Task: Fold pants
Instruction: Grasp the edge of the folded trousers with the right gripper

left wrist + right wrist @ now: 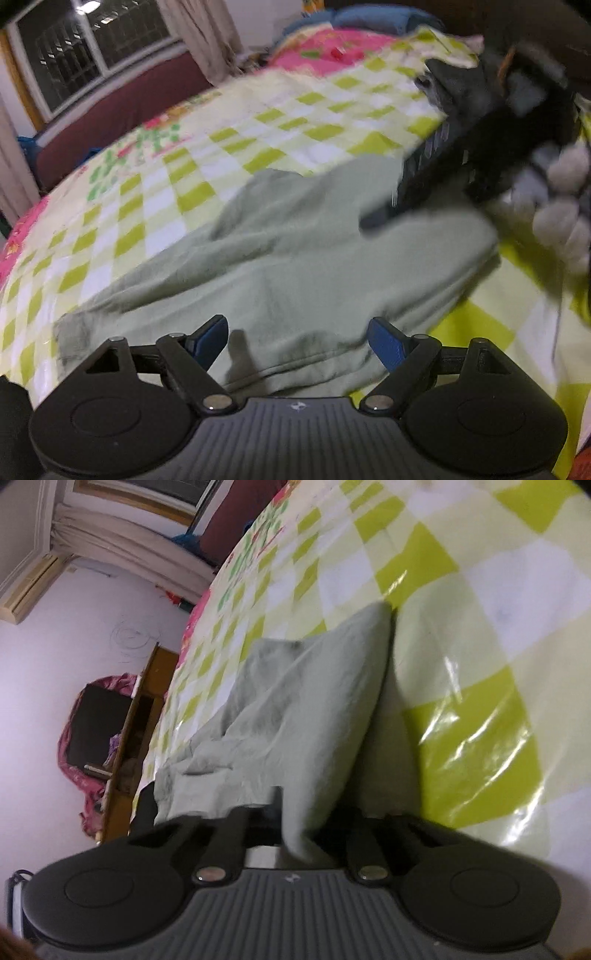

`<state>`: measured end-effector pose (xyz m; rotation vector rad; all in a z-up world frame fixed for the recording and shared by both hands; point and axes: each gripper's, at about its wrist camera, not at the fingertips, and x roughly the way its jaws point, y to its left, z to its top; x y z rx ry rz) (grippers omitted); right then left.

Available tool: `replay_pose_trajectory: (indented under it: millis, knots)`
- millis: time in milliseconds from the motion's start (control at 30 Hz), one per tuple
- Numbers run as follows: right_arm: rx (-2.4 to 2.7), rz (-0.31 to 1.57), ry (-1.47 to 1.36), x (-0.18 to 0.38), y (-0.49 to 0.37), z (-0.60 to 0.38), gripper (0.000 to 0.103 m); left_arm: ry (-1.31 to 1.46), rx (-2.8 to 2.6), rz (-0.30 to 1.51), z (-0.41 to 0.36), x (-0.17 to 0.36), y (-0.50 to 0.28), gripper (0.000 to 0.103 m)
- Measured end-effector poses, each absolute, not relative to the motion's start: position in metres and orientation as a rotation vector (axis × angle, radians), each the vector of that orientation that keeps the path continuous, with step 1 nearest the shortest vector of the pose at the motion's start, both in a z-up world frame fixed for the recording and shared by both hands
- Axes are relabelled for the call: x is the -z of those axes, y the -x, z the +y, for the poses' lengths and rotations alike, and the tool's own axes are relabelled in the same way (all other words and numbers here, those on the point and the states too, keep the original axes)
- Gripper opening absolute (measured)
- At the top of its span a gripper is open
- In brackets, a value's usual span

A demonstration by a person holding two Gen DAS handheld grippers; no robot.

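Note:
Pale green pants (295, 251) lie rumpled across a bed cover checked in lime and white (207, 147). My left gripper (299, 343) hovers over the pants' near edge, its blue pads (210, 339) wide apart with nothing gripped. At the right of the left wrist view, my right gripper (417, 184) is a blurred dark shape held by a gloved hand (561, 210), with its tip on the pants. In the right wrist view a fold of the pants (306, 709) runs down into my right gripper (295, 827), which is shut on it. The cloth hides its fingertips.
A pink patterned quilt (325, 51) and blue bedding (369, 18) lie at the bed's far end. A window (92, 48) and curtain (207, 40) stand behind it. Beside the bed are a wooden shelf (136, 731) and a pink bag (85, 720). The glossy cover (480, 701) shows on the right.

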<state>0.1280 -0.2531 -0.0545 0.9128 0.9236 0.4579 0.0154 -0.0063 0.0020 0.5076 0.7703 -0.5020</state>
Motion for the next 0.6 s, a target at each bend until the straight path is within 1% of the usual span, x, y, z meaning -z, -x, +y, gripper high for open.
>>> replay_pose_trajectory:
  millis: [67,167,267,467,533,600]
  knots:
    - [-0.424,0.88,-0.953,0.051,-0.119,-0.275,0.004,-0.522,0.548,0.849,-0.015,0.011,-0.018,0.096]
    - [-0.34,0.872,-0.946,0.052,-0.107,-0.305,0.004,-0.569,0.57,0.84,-0.026,0.014,-0.011,0.095]
    - [-0.262,0.888,-0.956,0.06,-0.091,-0.331,0.004,-0.545,0.602,0.84,-0.031,0.005,-0.01,0.095]
    - [-0.253,0.861,-1.015,0.072,-0.072,-0.343,0.004,-0.444,0.661,0.684,-0.061,-0.022,-0.027,0.095]
    - [-0.249,0.851,-1.039,0.076,-0.072,-0.345,0.004,-0.411,0.667,0.68,-0.075,-0.021,-0.044,0.095]
    - [-0.253,0.836,-1.063,0.078,-0.068,-0.351,0.004,-0.377,0.681,0.736,-0.082,-0.013,-0.064,0.095]
